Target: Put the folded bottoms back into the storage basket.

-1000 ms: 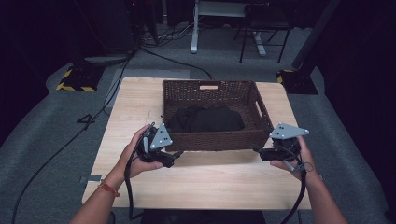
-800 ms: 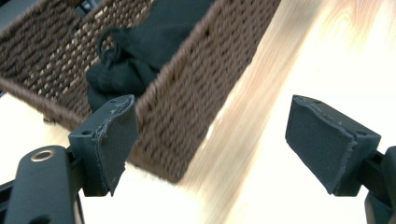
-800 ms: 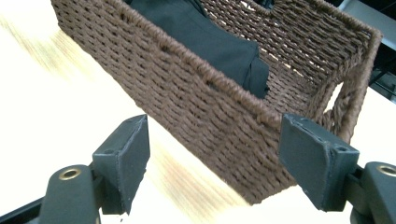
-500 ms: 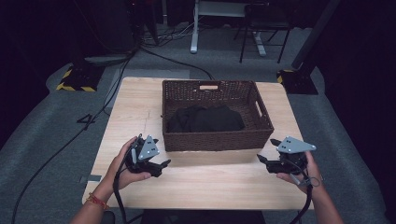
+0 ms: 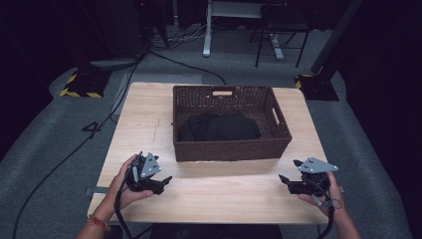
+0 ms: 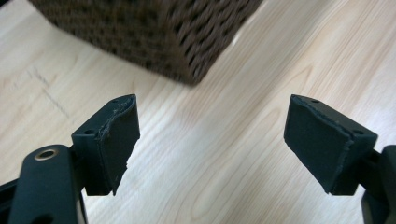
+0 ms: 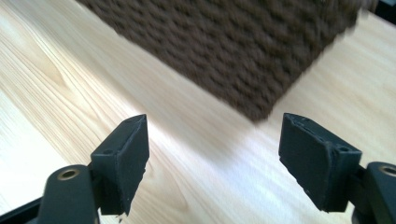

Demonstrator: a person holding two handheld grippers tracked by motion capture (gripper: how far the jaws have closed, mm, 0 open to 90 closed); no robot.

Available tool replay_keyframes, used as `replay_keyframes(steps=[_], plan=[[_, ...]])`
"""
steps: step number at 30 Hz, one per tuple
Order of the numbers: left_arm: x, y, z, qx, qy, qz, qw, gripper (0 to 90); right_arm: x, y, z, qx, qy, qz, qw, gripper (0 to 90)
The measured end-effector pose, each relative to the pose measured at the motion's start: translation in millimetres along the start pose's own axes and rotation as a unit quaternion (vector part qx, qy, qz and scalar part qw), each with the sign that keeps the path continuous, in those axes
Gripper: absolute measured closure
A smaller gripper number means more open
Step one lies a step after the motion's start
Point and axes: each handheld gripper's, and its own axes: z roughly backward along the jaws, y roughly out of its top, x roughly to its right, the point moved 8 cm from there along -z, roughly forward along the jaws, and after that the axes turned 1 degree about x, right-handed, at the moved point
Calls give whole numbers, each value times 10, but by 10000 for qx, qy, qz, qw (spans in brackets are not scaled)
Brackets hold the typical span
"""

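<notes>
Clearly, both pairs of jaws stand apart with nothing between them. The left gripper (image 5: 166,179) and the right gripper (image 5: 284,180) sit low over the wooden surface (image 5: 224,199), in front of the woven basket (image 5: 231,149), one near each front corner. A dark cloth (image 5: 219,127) lies inside the basket.

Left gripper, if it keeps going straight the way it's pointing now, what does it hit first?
Most likely the wicker basket. The left gripper, jaws open and empty, aims past bare table at the basket's near corner. It sits low, so it might graze the tabletop first; depth is hard to judge.
</notes>
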Motion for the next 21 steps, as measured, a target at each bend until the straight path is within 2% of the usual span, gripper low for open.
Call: replay_keyframes(steps=[2,3,4,5,6,9,14,18,19,20,21], plan=[[-25,-77,-25,-45,49,49,10000,187,28,-104,-25,-72,-61,-38,9999,249],[-30,-113,-34,-82,42,91,9999,187,49,-207,-46,-114,-12,-173,9998,249],[-36,-144,-42,-105,44,104,9999,187,49,-207,-46,-114,-12,-173,9998,249],[-42,-201,-49,-139,56,118,9998,184,74,-313,-66,-194,5,-275,9994,247],[-42,-201,-49,-139,56,118,9998,184,74,-313,-66,-194,5,-275,9994,247],[-56,-270,-42,-128,-6,233,9996,178,128,-500,-83,-280,21,-519,9983,246],[-107,-404,-23,-140,-67,474,9988,177,167,-677,-80,-363,43,-725,9967,241],[-147,-527,-34,-149,-112,785,9967,177,185,-788,-66,-309,88,-924,9952,228],[-177,-591,-42,-171,-83,877,9960,178,199,-828,-53,-189,172,-1091,9937,224],[-177,-591,-42,-171,-83,877,9960,178,199,-828,-53,-189,172,-1091,9937,224],[-177,-627,-59,-200,-78,979,9950,178,208,-838,-48,-151,154,-1105,9936,224]])
